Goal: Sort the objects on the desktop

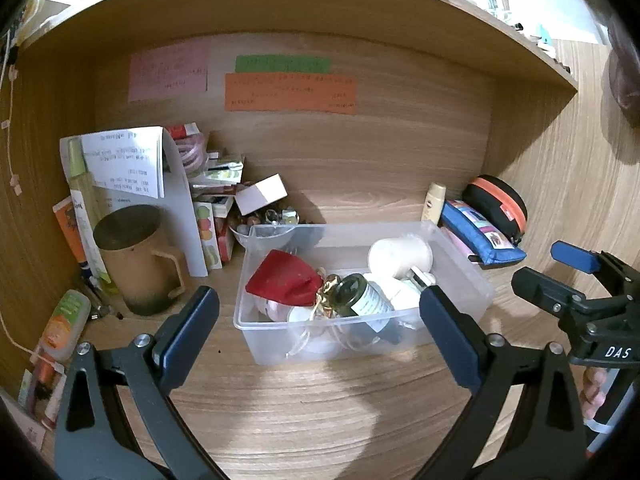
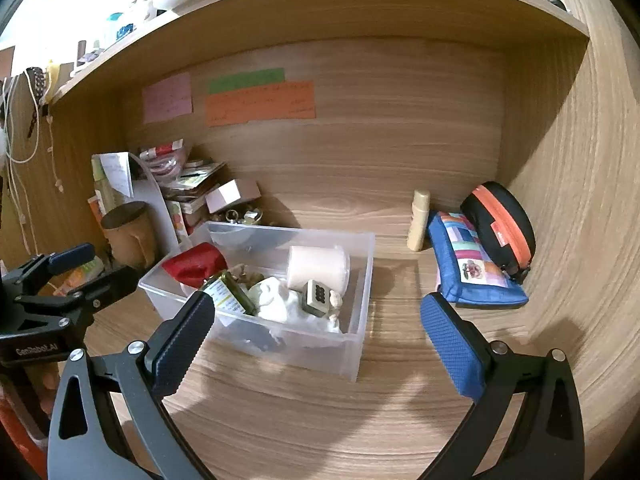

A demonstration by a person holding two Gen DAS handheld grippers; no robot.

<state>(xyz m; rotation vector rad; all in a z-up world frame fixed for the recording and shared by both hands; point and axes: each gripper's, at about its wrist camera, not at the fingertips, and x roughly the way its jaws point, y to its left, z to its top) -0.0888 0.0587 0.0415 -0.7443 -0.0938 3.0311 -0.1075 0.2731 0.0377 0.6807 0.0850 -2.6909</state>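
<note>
We hold the left gripper [image 1: 316, 320] and the right gripper [image 2: 316, 320] wide open and empty before the clear bin [image 2: 360, 280], where small items already lie collected; the blue pouch [image 2: 472, 268] waits outside, beside it.

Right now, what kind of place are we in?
Probably a desk nook at home or in a dorm: colored paper notes stuck on the wooden back panel, a blue pencil case, and a clear bin of small things.
</note>
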